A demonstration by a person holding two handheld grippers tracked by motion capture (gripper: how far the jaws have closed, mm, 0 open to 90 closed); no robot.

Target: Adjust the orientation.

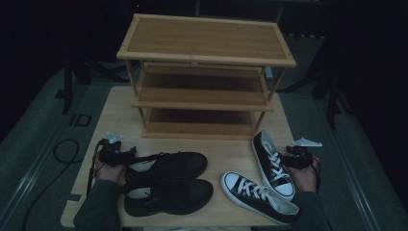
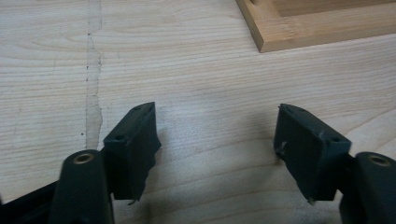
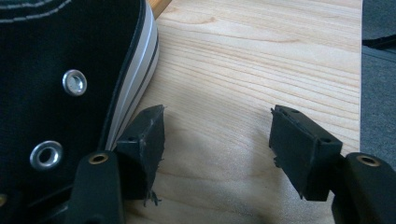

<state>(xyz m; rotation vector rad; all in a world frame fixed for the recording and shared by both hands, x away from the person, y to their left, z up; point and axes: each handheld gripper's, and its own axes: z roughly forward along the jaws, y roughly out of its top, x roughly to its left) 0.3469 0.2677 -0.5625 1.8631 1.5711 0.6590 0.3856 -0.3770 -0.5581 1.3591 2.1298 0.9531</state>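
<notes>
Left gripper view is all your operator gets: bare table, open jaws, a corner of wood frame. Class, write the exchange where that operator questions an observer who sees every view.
Operator: What is that wood frame?
Observer: The foot of a three-tier rack at the back of the table; its shelves are bare.
Operator: Any shoes about?
Observer: Four. Two black shoes lie side by side just right of the left gripper.
Operator: And the others?
Observer: Two black-and-white sneakers lie by the right gripper.
Operator: Does that gripper hold one?
Observer: No. Its jaws stand open over the table, one sneaker's white sole just beside its left jaw.
</notes>
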